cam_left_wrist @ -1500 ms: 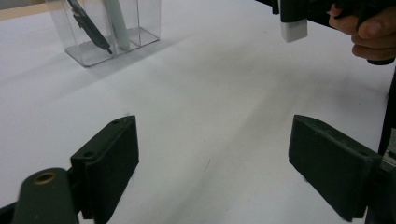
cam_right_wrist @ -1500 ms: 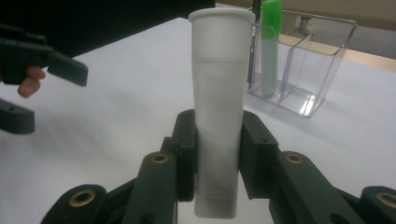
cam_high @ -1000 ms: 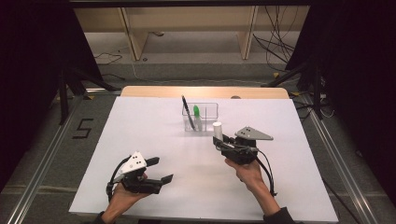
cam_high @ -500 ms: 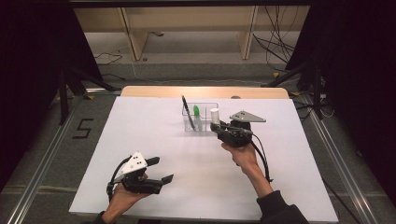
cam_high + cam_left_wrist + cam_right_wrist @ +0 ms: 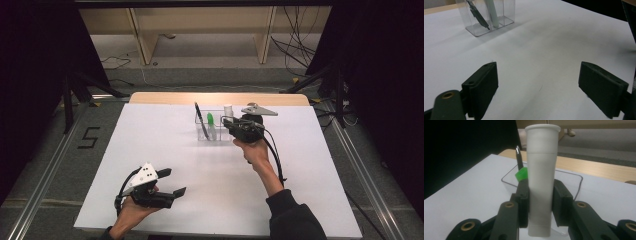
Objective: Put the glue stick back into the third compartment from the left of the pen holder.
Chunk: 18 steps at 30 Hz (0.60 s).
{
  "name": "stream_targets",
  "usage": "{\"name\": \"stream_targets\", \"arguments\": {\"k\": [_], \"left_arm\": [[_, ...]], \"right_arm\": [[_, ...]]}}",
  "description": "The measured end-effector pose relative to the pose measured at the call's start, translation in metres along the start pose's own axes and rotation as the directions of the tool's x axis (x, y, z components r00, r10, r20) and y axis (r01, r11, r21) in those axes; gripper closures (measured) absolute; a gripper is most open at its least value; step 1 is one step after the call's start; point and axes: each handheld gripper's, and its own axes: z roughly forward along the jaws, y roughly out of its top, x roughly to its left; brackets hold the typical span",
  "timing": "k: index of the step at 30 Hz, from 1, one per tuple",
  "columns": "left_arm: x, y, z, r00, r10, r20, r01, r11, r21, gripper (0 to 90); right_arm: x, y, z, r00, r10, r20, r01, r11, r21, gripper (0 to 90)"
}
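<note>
White tube (image 5: 541, 182) stands upright, clamped in my right hand-held gripper (image 5: 541, 206) just beside the clear organizer (image 5: 216, 131), seemingly for dropping in; my left hand-held gripper (image 5: 537, 86) hangs open, well apart from the organizer.

one clear holder (image 5: 216, 131), one black pen (image 5: 199, 119), one green marker (image 5: 211, 120), one white tube (image 5: 541, 180)

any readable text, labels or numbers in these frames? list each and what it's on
"5": a large black numeral on the grey floor left of the white table, in the high view.
No print can be made out on the white tube in the right claw, nor on the clear holder, the black pen or the green-capped marker.
</note>
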Motion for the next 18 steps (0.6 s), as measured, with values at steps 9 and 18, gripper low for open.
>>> {"name": "stream_targets", "arguments": {"k": [9, 18], "left_arm": [[0.001, 0.000, 0.001, 1.0000, 0.003, -0.004, -0.003, 1.0000, 0.001, 15.8], [0.000, 0.000, 0.002, 1.0000, 0.008, -0.002, -0.008, 0.9999, 0.007, 15.8]], "right_arm": [[-0.004, 0.012, 0.017, 0.9997, 0.009, 0.021, -0.009, 1.000, 0.014, 70.7], [-0.005, 0.022, 0.030, 0.9984, 0.000, 0.056, -0.001, 1.000, 0.027, 70.7]]}}
